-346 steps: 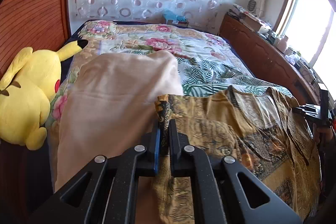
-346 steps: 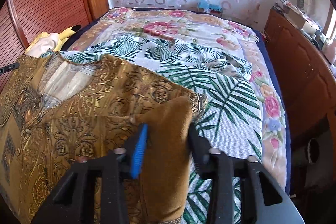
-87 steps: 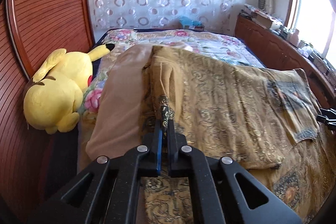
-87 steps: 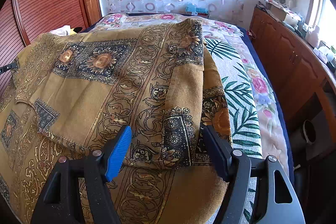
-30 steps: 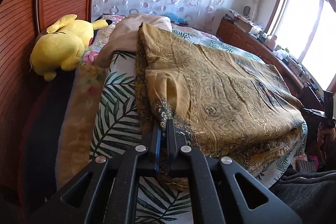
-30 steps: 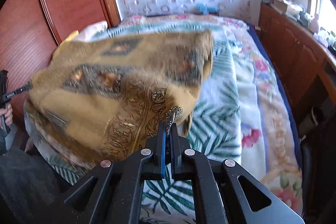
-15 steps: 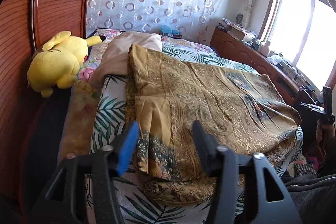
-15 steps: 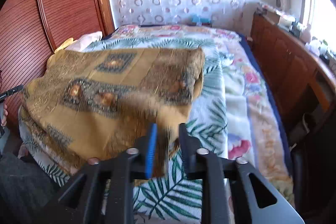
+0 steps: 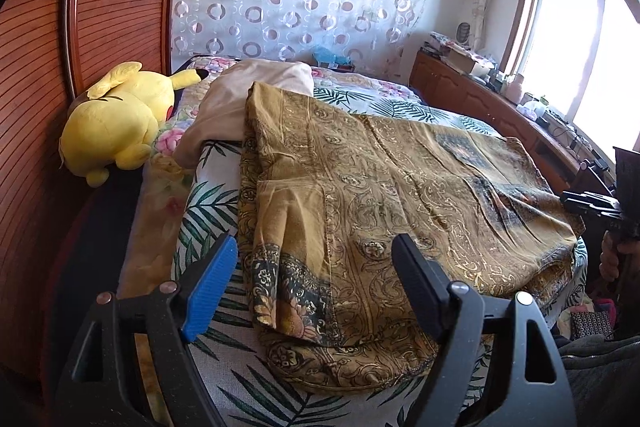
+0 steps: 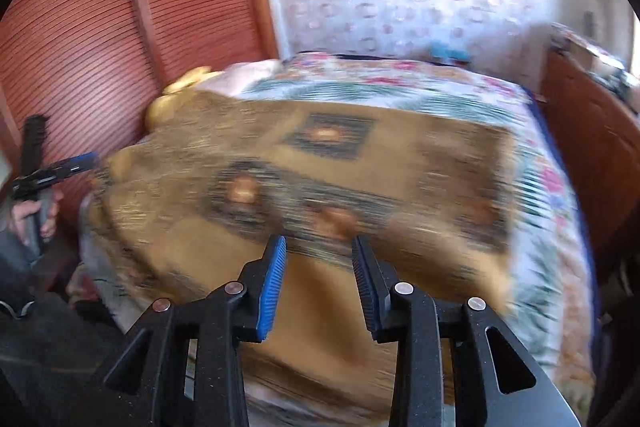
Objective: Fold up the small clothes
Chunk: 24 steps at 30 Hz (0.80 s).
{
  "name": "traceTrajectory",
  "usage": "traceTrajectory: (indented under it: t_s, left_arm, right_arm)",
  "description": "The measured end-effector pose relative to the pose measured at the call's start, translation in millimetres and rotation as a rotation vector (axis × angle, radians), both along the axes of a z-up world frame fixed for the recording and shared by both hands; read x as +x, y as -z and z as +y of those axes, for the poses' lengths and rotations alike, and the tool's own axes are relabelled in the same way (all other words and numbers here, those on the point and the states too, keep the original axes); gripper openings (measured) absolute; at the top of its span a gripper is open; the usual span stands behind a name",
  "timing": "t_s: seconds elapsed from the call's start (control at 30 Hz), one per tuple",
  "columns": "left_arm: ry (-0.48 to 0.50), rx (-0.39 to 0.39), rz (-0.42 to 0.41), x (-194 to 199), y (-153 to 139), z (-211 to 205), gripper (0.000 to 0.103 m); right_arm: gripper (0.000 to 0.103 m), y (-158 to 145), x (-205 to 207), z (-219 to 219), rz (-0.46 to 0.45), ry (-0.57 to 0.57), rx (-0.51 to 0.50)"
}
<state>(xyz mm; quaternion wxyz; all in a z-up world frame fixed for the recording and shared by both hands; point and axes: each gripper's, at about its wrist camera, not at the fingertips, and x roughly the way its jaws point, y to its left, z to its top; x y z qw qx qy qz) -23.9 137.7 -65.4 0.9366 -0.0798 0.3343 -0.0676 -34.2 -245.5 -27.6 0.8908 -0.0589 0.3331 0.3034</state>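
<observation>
A gold patterned garment (image 9: 360, 187) lies folded on the bed's palm-leaf cover (image 9: 208, 211). My left gripper (image 9: 316, 251) hovers over its near left corner with the jaws opening wide; the cloth lies below them and the pads do not press it. The right wrist view is blurred by motion. There my right gripper (image 10: 319, 243) stands above the garment's (image 10: 320, 167) front edge, jaws opening, nothing pinched between them. Each gripper shows in the other's view: the right gripper (image 9: 592, 205) at the far right, the left gripper (image 10: 60, 171) at the far left.
A yellow plush toy (image 9: 116, 119) and a beige cloth (image 9: 240, 95) lie at the bed's left head end. A slatted wooden wardrobe (image 9: 40, 67) lines the left side. A cluttered wooden cabinet (image 9: 480, 103) runs under the window on the right.
Both grippers were shut on garment corners a second ago and have since let go and opened. The garment now rests on the bed. The right gripper has swung left along the front edge.
</observation>
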Motion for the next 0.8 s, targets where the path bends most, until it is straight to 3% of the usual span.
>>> traceTrajectory:
  t_s: [0.1,0.17,0.3,0.47,0.63,0.8]
  left_arm:
    - [-0.002,-0.004,-0.001,-2.1,0.2,0.3,0.08]
    - [-0.005,-0.004,0.001,-3.5,0.8,0.8,0.08]
    - [-0.009,-0.007,0.007,-5.5,3.2,1.5,0.08]
    - [-0.019,-0.004,0.008,-8.2,4.7,4.7,0.08]
    - [-0.031,-0.016,0.009,-9.5,6.8,10.1,0.08]
    - [-0.036,-0.024,0.014,-10.6,10.1,13.0,0.08]
  right_arm:
    - [0.036,2.4,0.9,44.1,0.007,-0.129,0.021]
    - [0.026,7.0,-0.2,74.6,0.009,-0.217,0.02]
    - [0.016,20.9,1.3,133.6,0.028,-0.358,-0.02]
    - [0.012,33.4,8.2,185.5,0.064,-0.513,-0.042]
    - [0.012,46.7,8.6,212.4,0.112,-0.606,-0.053]
    - [0.012,65.8,36.1,225.0,0.15,-0.548,-0.099]
